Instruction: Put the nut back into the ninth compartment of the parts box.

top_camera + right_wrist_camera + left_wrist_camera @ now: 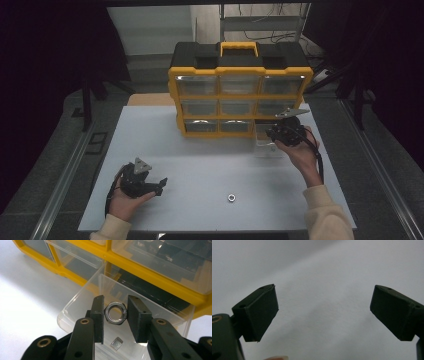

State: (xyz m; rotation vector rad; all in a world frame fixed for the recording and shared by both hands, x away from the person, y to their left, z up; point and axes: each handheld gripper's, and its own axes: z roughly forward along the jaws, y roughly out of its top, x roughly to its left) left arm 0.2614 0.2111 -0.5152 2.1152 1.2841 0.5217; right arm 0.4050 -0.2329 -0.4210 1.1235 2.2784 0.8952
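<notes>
Held nut (115,312): a steel hex nut, clamped across two opposite flats between the pads of your right claw (115,315), bore facing the camera; it hangs directly above the pulled-out clear drawer (75,307)
Handling: judge it small, rigid and dense for its size; smooth metal flats are slippery, so it may twist or drop if you slacken the pinch; not fragile
Where to hold: keep the pads on the flats, never on the corners; a corner grip will likely let it roll out
Right claw state: jaws drawn in to the nut's width, gripping it firmly
Below the claw: a small square piece (116,343) lies on the drawer floor, just under the nut
Beyond the claw: the yellow organiser (240,100) stands right behind the drawer
Left claw (161,183): jaws spread wide, nothing between them; it rests over the white table (200,165), well apart from your right claw
Spare nut (231,197): lies on the table between the two claws, nearer you
</notes>
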